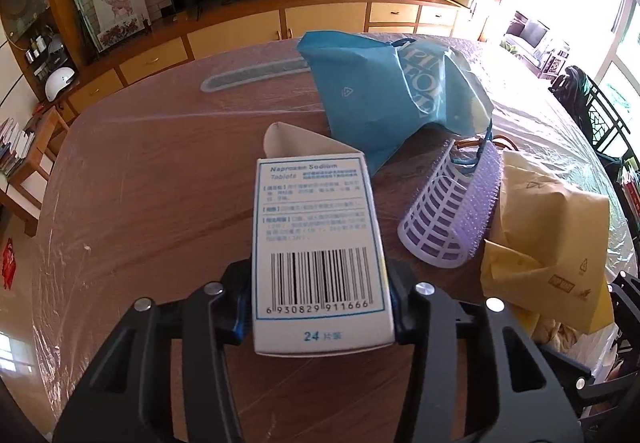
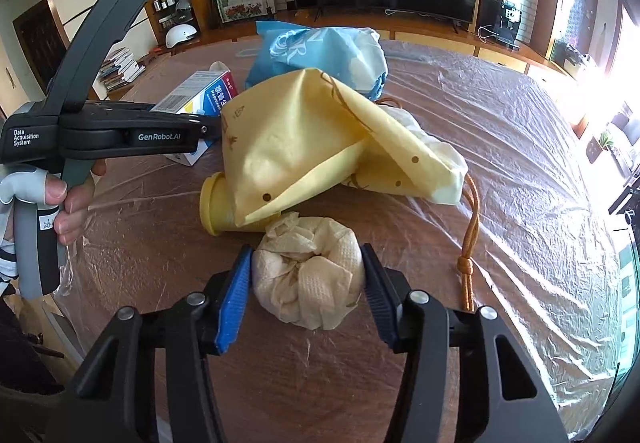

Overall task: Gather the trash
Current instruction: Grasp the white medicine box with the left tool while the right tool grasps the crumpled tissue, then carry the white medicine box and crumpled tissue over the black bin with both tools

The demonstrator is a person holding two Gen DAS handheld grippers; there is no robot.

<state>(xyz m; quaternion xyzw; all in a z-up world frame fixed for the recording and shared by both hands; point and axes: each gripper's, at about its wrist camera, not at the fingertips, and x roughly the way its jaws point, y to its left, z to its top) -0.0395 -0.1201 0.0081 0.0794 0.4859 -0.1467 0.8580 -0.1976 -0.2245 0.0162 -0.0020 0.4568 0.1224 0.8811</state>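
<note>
- A round wooden table (image 2: 520,147), wrapped in clear plastic film, stands in a living room with a large television behind it.
- The left gripper (image 1: 322,303) is clamped on a white medicine box (image 1: 316,243), its jaws pressing the box's two long sides near the barcode end. The box's far flap is open. Seen from the right wrist, the box seems lifted a little off the table, though this is hard to judge.
- The right gripper (image 2: 306,287) has its jaws on either side of a crumpled ball of tissue (image 2: 310,271), with the blue pads touching or very nearly touching it. The tissue lies on the table near the front edge.
- Just behind the tissue lies a yellow paper bag (image 2: 320,147) with an orange cord, partly covering a yellow bottle (image 2: 218,203).
- Further back is a blue bag (image 2: 316,51).
- Between the bags sits a purple hair roller (image 1: 448,215).
- No bin or open collecting bag shows clearly, so nothing looks put away yet.
- By this view the task is at an early stage: two pieces are in hand, and the rest is still on the table.
</note>
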